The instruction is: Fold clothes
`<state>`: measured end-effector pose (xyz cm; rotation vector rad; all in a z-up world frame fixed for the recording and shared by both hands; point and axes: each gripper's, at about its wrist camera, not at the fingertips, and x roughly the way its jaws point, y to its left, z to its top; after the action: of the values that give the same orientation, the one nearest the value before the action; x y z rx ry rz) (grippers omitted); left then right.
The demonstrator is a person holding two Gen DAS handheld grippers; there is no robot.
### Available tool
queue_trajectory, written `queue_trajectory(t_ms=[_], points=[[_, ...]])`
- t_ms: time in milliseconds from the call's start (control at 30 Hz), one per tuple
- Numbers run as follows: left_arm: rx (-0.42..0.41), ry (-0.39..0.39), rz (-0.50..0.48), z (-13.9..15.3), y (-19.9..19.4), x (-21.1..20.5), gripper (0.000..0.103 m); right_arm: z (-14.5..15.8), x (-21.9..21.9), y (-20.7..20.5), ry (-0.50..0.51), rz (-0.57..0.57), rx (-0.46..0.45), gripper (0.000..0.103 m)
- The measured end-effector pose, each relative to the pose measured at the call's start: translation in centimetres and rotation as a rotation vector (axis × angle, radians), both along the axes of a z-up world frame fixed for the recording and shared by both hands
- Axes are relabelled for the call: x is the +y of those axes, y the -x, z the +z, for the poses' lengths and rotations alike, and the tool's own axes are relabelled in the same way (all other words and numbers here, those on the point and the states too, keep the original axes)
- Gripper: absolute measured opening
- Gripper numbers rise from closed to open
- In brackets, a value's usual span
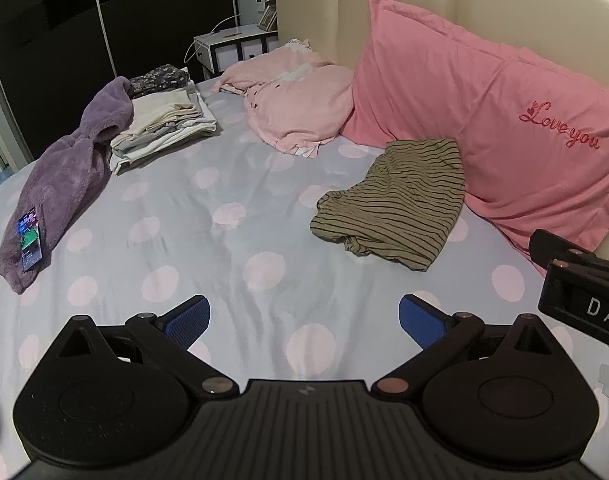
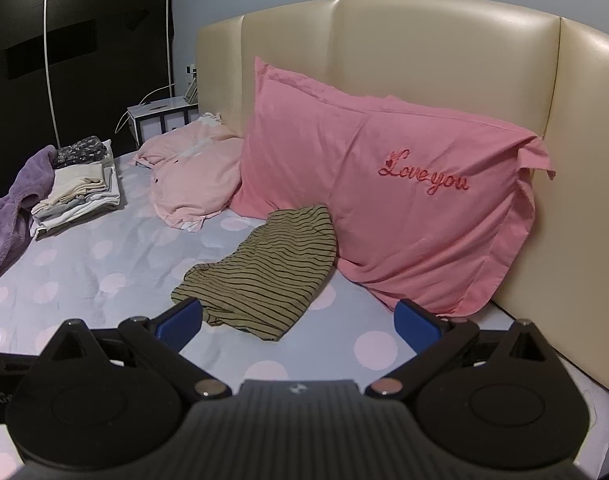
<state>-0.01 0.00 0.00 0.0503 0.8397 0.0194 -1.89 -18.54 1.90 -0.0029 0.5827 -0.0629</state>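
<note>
dim, soft indoor light; fisheye-bent edges, sharp focus

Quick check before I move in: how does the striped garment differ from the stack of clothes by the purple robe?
The striped garment lies crumpled and unfolded; the stack of clothes is neatly folded. The striped garment is one olive, black-lined piece leaning on the pink pillow; the stack holds several pale pieces, plus a dark floral one. Both rest on the dotted bedsheet.

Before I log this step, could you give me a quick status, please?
Left gripper and right gripper open, empty. Striped garment crumpled, unfolded, against pink pillow. Nothing in the way.
</note>
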Motion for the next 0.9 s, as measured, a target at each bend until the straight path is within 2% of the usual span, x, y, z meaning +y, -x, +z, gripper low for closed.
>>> queue_trajectory(t_ms=[233, 433, 900], points=[[0.004, 0.039, -0.01, -0.1, 0.4, 0.9, 0.103, 0.4, 0.1, -0.6, 0.021, 0.005, 0.002, 0.103], [0.024, 0.009, -0.013, 0.2, 0.1, 0.0, 0.103, 0.3, 0.6, 0.3, 0.017, 0.002, -0.016, 0.103], [0.03, 0.02, -0.013, 0.0, 0.5, 0.5, 0.103, 0.2, 0.8, 0.3, 0.013, 0.013, 0.0, 0.103]])
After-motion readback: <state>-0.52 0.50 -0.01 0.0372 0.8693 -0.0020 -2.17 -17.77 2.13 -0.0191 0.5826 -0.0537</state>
